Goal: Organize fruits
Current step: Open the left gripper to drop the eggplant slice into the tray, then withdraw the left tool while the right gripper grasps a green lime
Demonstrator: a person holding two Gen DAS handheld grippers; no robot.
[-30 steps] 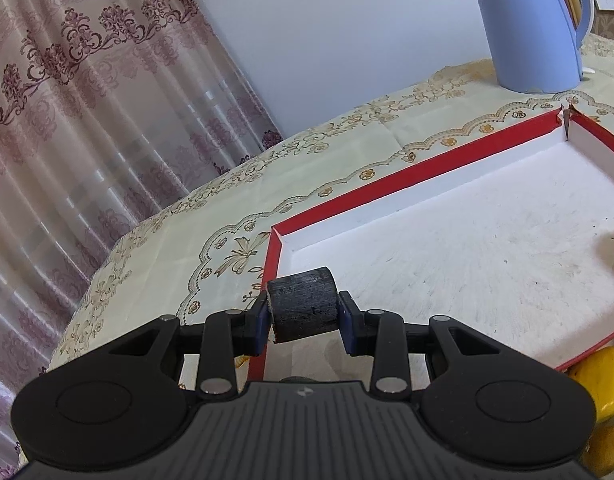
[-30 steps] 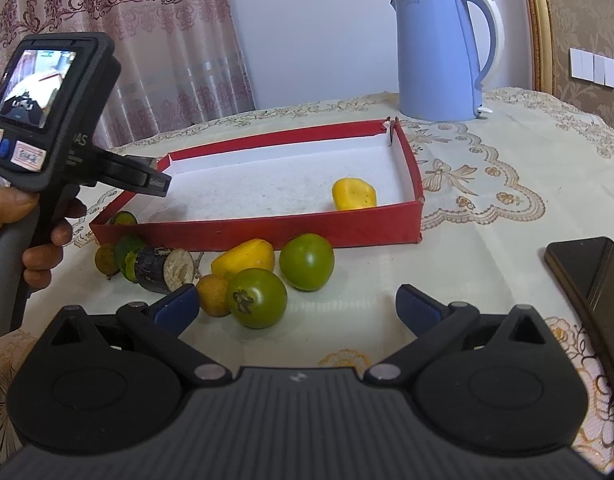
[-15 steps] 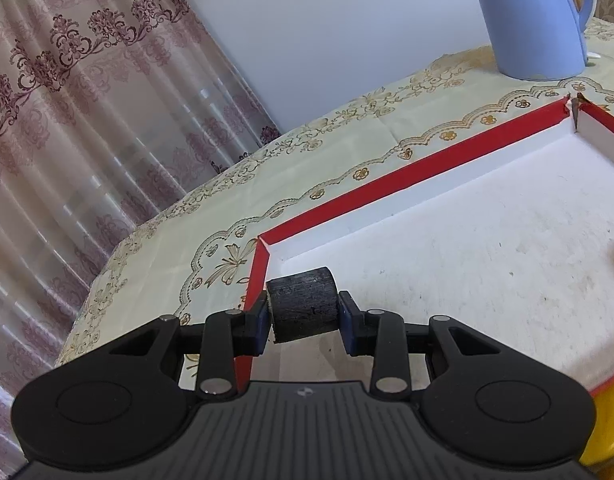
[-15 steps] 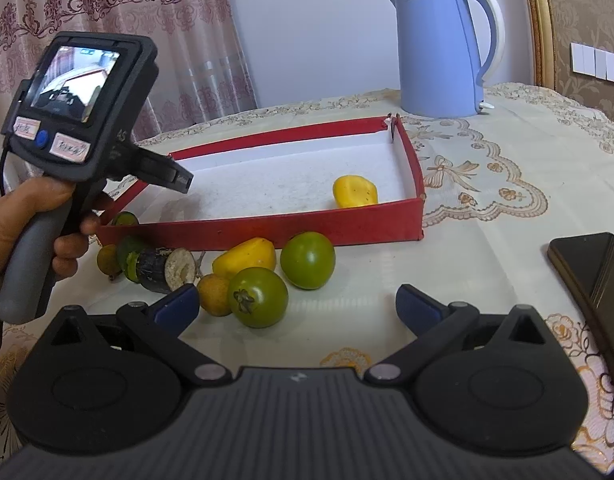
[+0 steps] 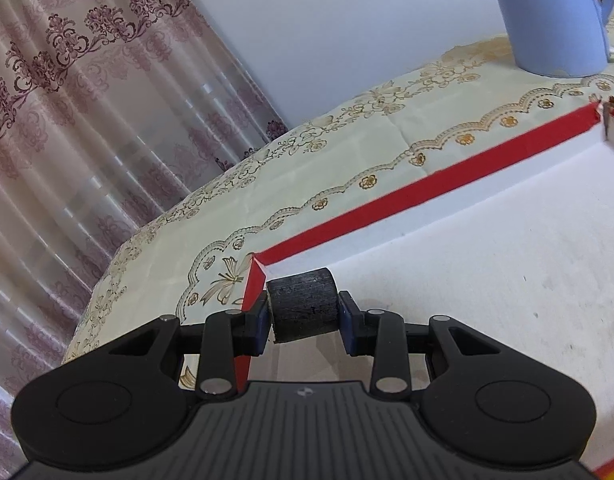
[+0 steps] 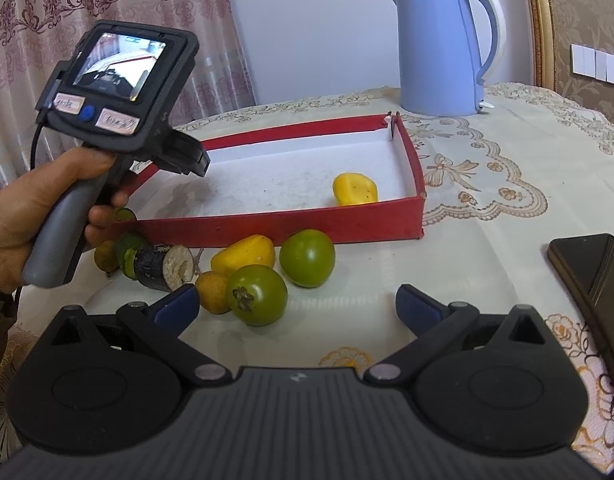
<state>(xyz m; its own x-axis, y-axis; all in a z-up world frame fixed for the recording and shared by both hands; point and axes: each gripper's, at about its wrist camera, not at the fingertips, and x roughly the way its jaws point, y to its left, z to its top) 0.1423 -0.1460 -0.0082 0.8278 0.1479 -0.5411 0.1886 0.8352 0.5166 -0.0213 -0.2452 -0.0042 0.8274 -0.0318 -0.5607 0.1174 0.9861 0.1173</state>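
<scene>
**Left wrist view: dark chunk held over the tray corner, most fruit not yet in**

Left wrist view: left tongs [image 5: 305, 312] clenched on a dark cylindrical piece [image 5: 303, 306], pads pressing both flat ends. Piece sits just inside the near-left corner of the red tray [image 5: 427, 192], above the white floor. Cannot tell whether it touches the floor yet.

Right wrist view: right tongs [image 6: 297, 304] released, pads wide apart, nothing between them, hovering over the surface [image 6: 507, 216] in front of the fruit pile. The left tool's handle and screen show at left, gripped by the person's hand [image 6: 39, 216].

Inside the tray: one yellow fruit [image 6: 355, 189] near the right wall. Nothing else visible in there apart from the piece being carried.

Outside, along the tray's front wall:
- two green tomatoes [image 6: 307, 258], one just behind the other
- a yellow fruit [image 6: 245, 252] touching them
- a small orange fruit [image 6: 213, 292]
- a dark stub with a pale cut face [image 6: 163, 266]
- small green and orange pieces behind it, partly hidden by the hand

Off to the side: blue kettle [image 6: 443, 48] behind the tray, dark phone [image 6: 591, 268] at right.

Judgement: early stage. One fruit placed, a second about to be set down, at least six left on the cloth.
</scene>
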